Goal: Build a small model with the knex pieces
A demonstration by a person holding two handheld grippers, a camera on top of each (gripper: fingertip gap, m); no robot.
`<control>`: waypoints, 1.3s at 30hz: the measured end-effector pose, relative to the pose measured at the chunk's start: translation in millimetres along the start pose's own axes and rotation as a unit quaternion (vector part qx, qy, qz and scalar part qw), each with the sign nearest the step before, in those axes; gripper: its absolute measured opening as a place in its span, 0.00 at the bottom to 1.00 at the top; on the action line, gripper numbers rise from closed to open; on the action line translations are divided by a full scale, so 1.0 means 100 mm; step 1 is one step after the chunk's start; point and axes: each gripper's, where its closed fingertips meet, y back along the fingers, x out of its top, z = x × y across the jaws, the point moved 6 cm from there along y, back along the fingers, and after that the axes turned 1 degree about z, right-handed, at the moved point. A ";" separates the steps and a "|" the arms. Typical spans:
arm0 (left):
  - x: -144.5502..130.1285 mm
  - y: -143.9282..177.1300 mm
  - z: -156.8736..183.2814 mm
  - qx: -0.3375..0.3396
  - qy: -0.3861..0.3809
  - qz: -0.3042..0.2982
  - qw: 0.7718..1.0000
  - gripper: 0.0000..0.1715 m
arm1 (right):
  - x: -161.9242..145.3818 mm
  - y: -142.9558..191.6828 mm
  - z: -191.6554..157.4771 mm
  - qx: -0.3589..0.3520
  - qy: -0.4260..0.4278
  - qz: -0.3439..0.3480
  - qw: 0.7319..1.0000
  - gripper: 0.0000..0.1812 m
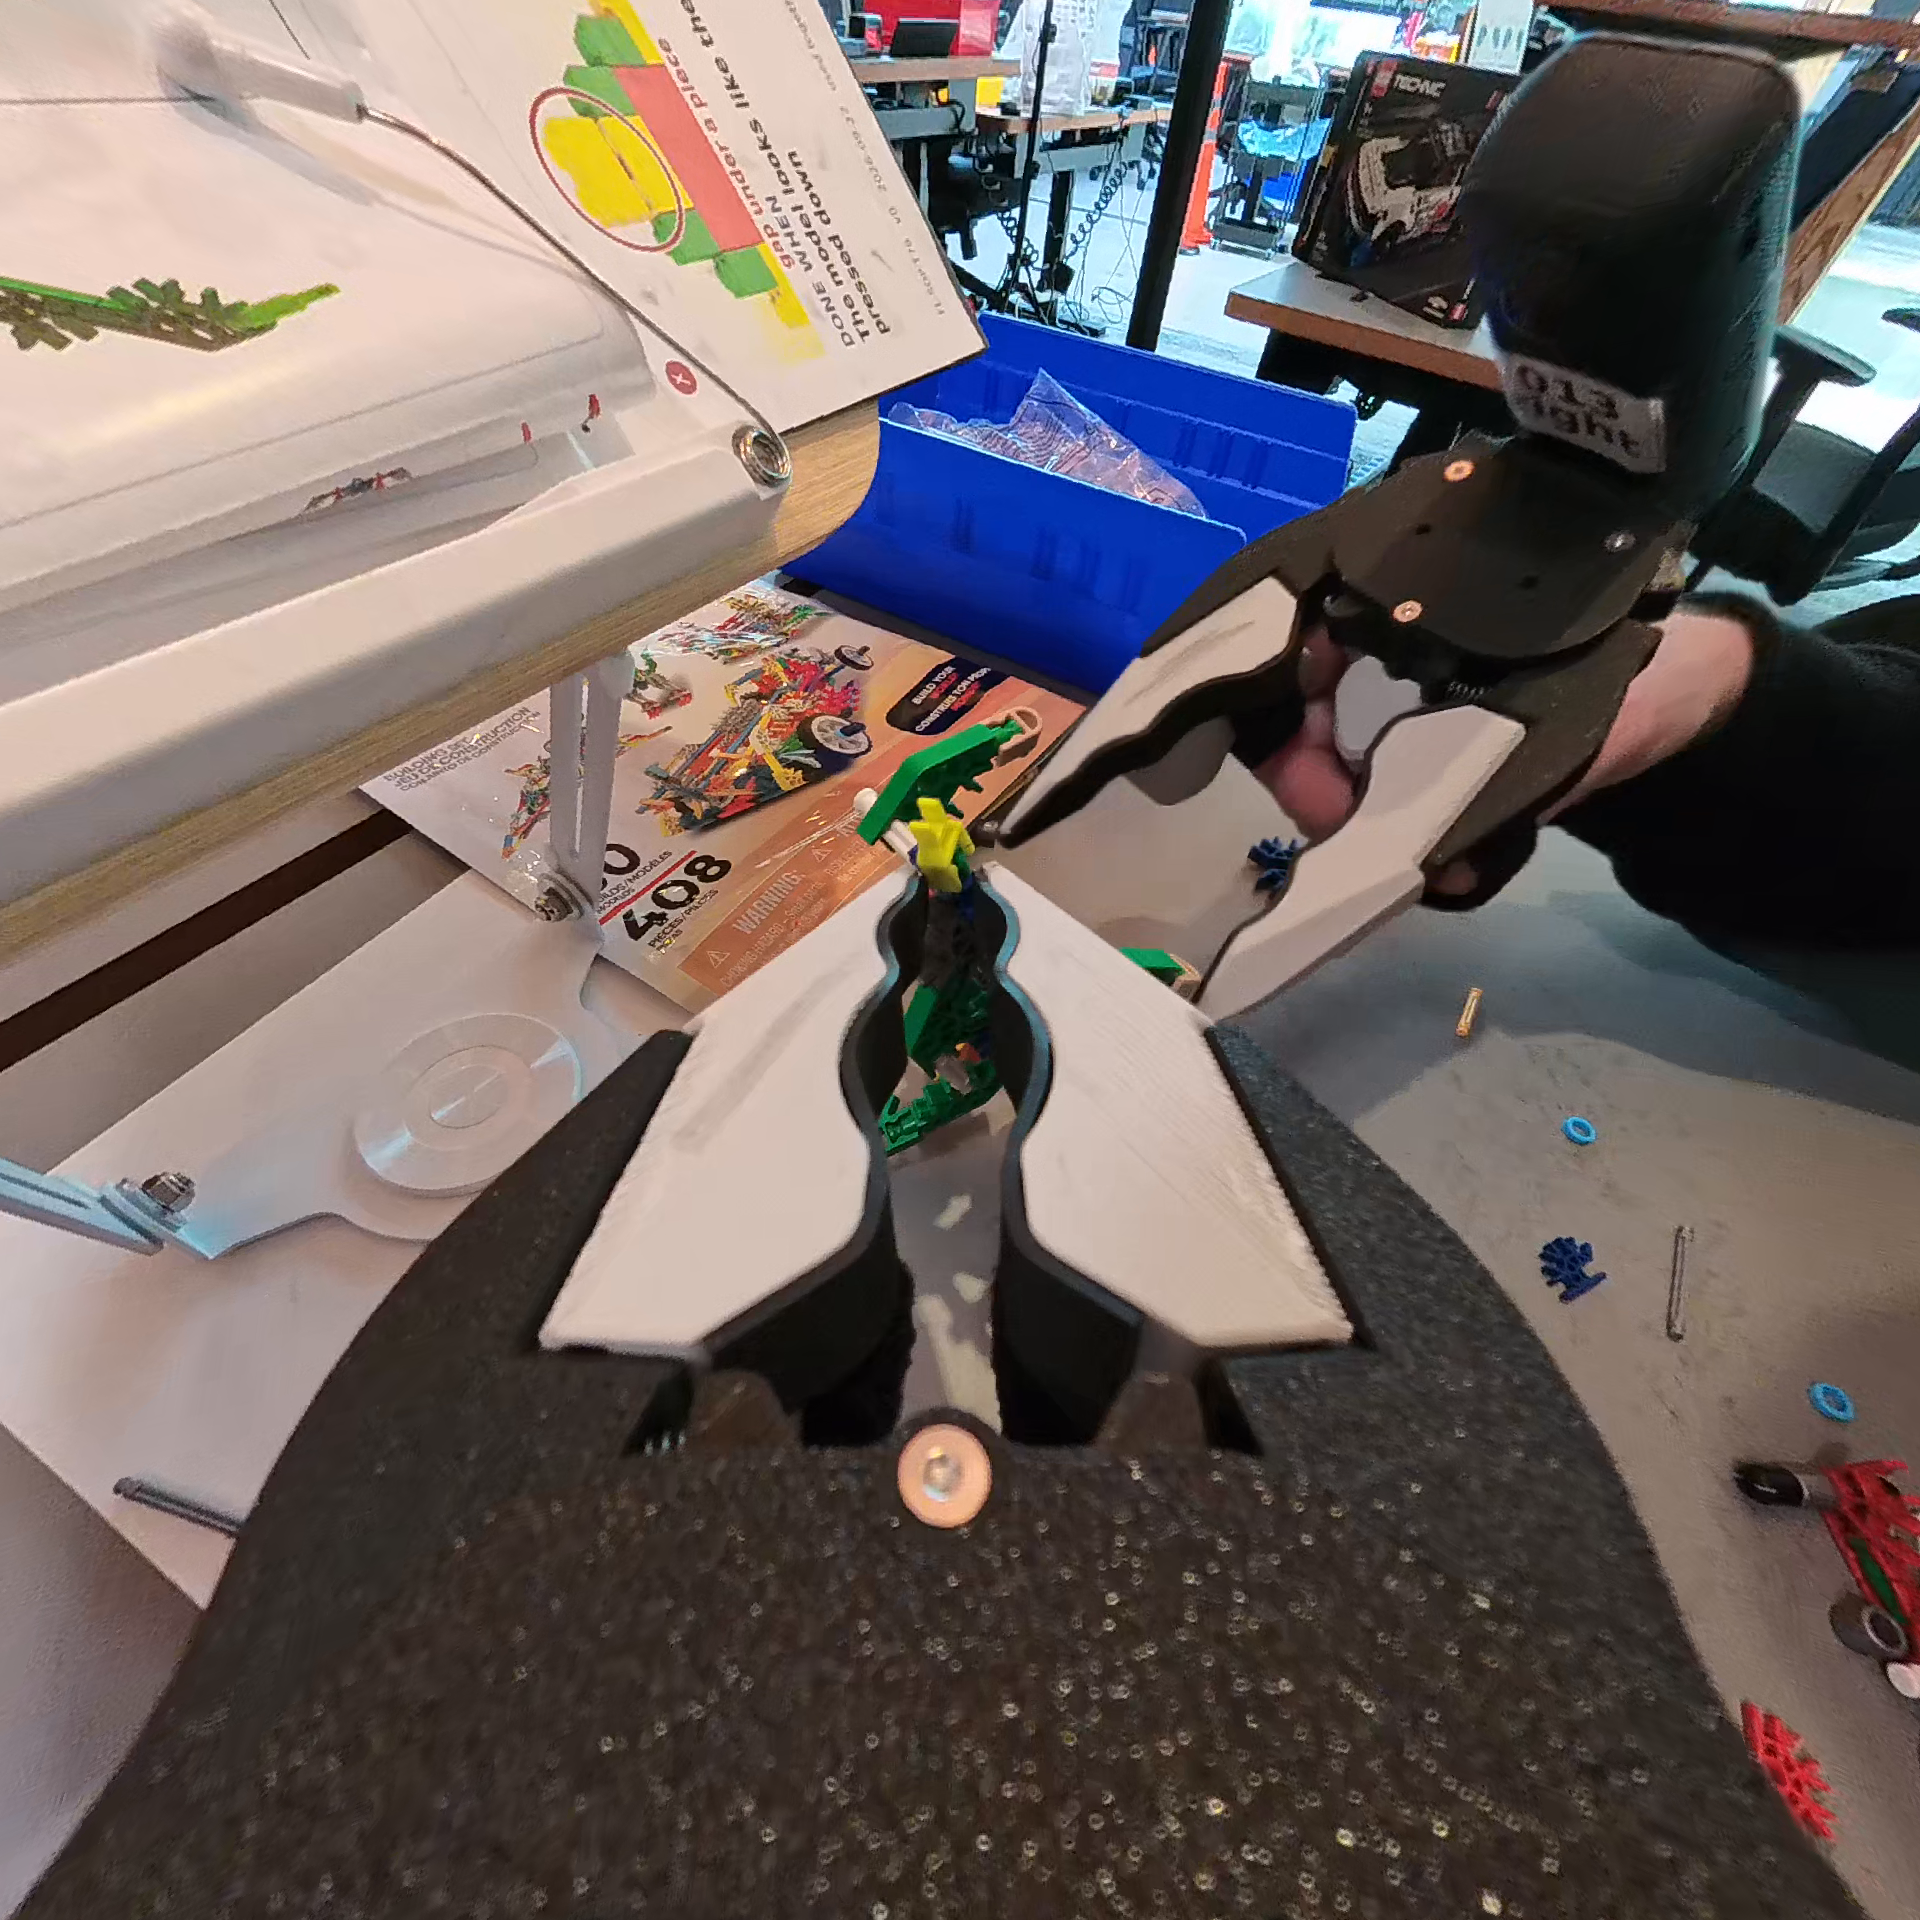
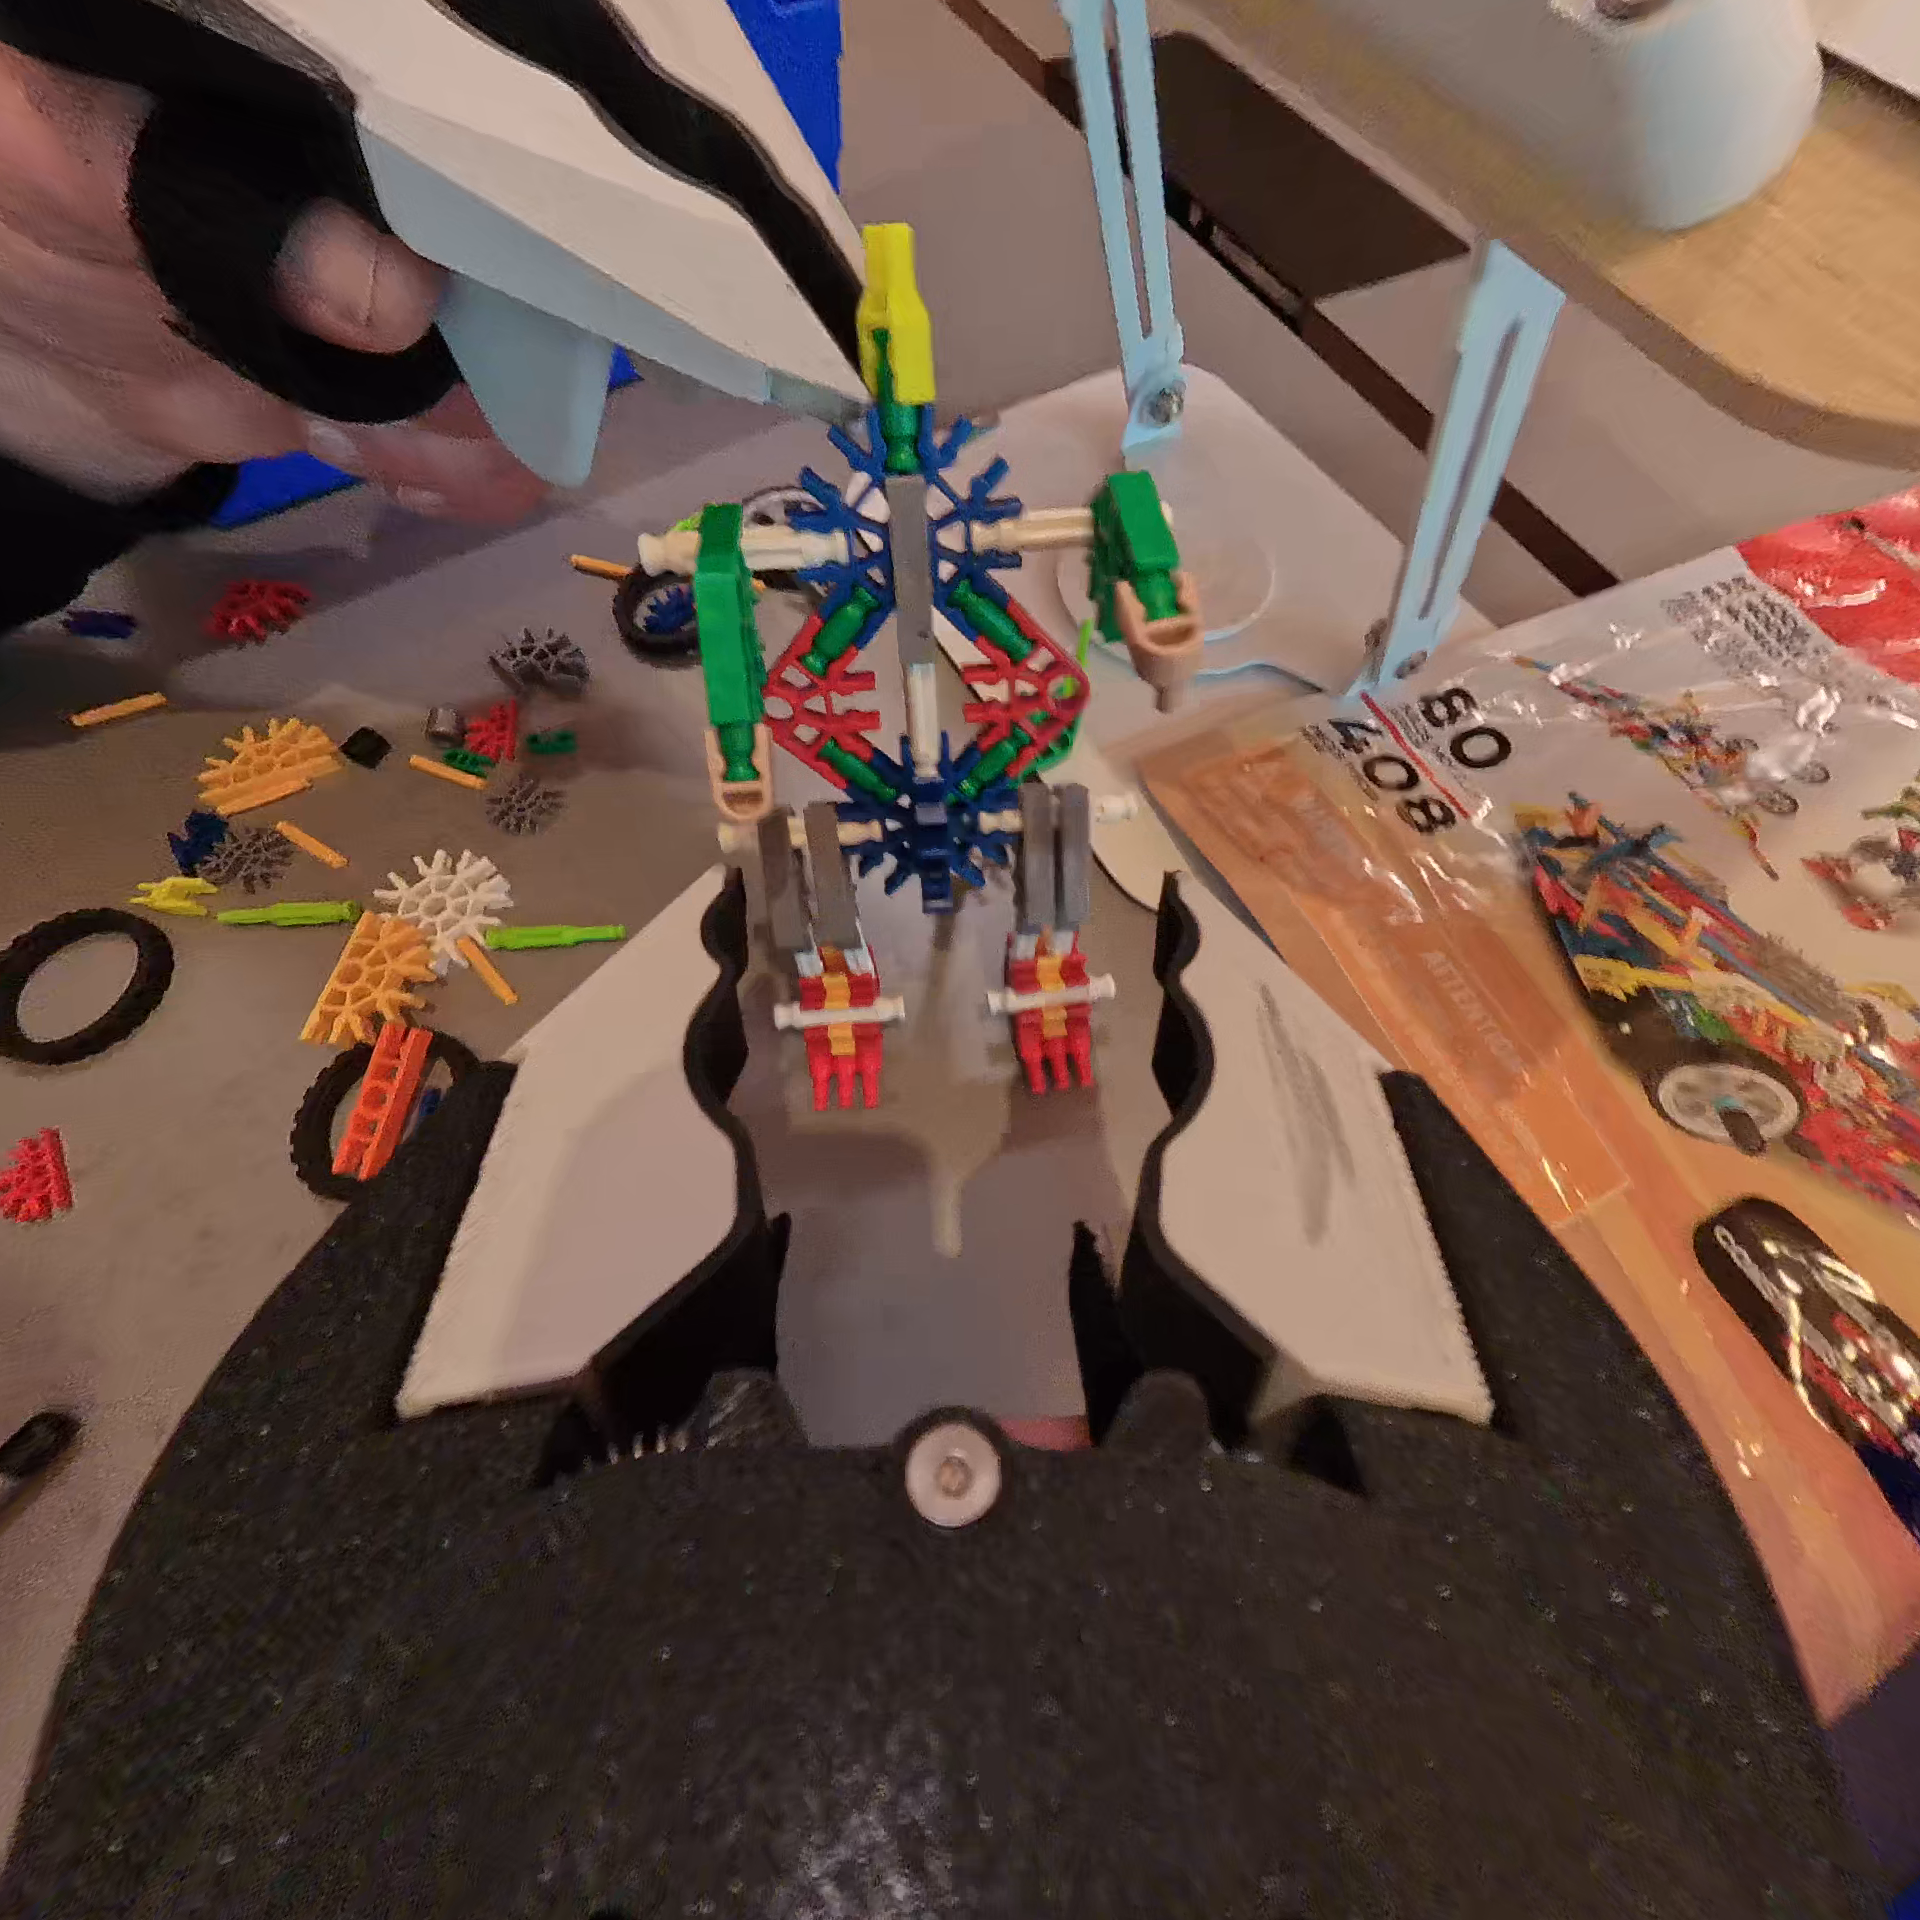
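Left wrist view: left claw (image 1: 948, 883) pinching toy figure (image 1: 940, 831); printed labels unquoted.

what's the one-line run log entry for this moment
left gripper: shut on toy figure at yellow top | right gripper: open, around figure's red feet | loose parts beside

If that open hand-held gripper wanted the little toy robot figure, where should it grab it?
Probably the grey legs, coming from the front and low, where the right hand-held gripper already faces them. The figure stands upright, its top pinched by the left hand-held gripper, and its arms stick out sideways.
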 end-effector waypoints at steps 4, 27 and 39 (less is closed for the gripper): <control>-0.01 0.01 0.00 -0.003 0.001 0.001 1.000 0.03 | -0.04 -0.19 -0.12 -0.002 0.035 -0.012 0.999 0.44; 0.00 0.08 -0.08 0.022 -0.001 0.000 1.000 0.00 | 0.04 -0.16 -0.33 0.018 0.039 -0.022 0.999 0.35; 0.00 0.06 -0.09 0.023 0.004 0.004 1.000 0.05 | -0.05 -0.29 -0.18 -0.004 -0.002 -0.014 1.000 0.41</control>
